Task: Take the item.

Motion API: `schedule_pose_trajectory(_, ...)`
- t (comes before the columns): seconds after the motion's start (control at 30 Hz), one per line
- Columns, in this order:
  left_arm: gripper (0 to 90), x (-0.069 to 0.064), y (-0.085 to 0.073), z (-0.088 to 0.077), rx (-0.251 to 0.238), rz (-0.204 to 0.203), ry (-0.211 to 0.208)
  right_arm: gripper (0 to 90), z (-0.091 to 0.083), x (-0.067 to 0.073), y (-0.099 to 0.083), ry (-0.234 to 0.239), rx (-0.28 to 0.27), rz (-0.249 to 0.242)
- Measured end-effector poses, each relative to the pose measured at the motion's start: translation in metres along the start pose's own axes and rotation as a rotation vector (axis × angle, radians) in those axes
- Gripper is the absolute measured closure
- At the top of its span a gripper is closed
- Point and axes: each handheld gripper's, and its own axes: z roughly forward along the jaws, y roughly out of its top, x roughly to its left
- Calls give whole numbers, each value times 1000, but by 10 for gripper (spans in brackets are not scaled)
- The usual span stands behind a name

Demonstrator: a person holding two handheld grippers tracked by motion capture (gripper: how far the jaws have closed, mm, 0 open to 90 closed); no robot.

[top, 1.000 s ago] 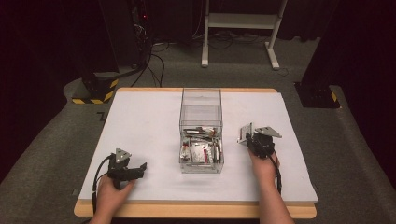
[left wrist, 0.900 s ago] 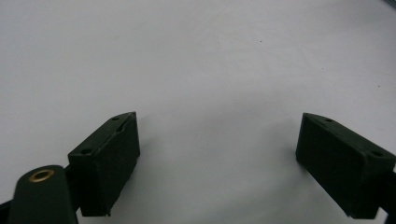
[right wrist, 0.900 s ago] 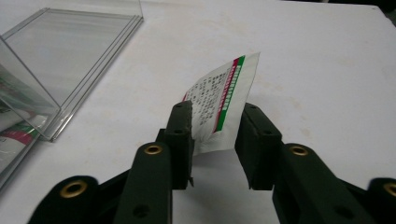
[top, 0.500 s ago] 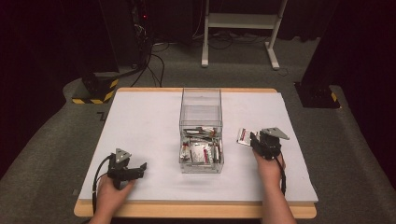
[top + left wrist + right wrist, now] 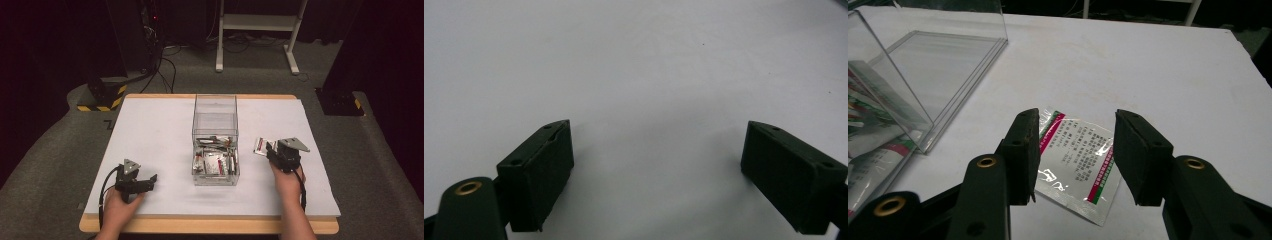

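The white-topped surface (image 5: 160, 130) with its wooden rim carried everything, and near its middle stood the clear, square-sided plastic box (image 5: 215, 140), its near half heaped with silver foil sachets printed in red and green (image 5: 215, 161). From the high view it was hard to say whether the far half of the box held anything; it looked bare.

Toward the right edge of the surface, just beside the box but apart from it, the right tongs (image 5: 1075, 150) hovered low over a single flat silver sachet with a magenta stripe and small print (image 5: 1075, 160). A second before, that sachet had been pinched in these tongs nearer the box; since then the hand had drawn slightly toward the near edge, and the jaws had just been opening. The sachet now lay flat on the surface, showing through the gap with neither pad pressing on it. In the high view it lay just beyond the right tongs (image 5: 274, 150), a little pale rectangle (image 5: 262, 145). That reads as a release: one sachet seemed to have been taken out of the box and set down, so the next likely move would be another reach into the box.

Near the front left corner, the left tongs (image 5: 147, 181) rested idle as before, jaws wide apart over bare white surface (image 5: 659, 75), holding nothing.
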Motion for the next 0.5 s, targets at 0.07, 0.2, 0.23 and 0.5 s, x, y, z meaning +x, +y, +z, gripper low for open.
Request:
schedule_pose_trajectory(0.07, 138, 0, 0, 0, 0, 0, 0, 531, -2, 4, 0, 8, 0, -7)
schedule_pose_trajectory(0.2, 138, 0, 0, 0, -1, 0, 1, 513, -4, 7, 0, 19, 3, -13)
schedule_pose_trajectory(0.23, 138, 0, 0, 0, -1, 0, 1, 504, -5, 8, 0, 28, 2, -12)
schedule_pose_trajectory(0.5, 138, 0, 0, 0, 0, 0, 0, 435, -9, 23, -6, 71, 40, -42)
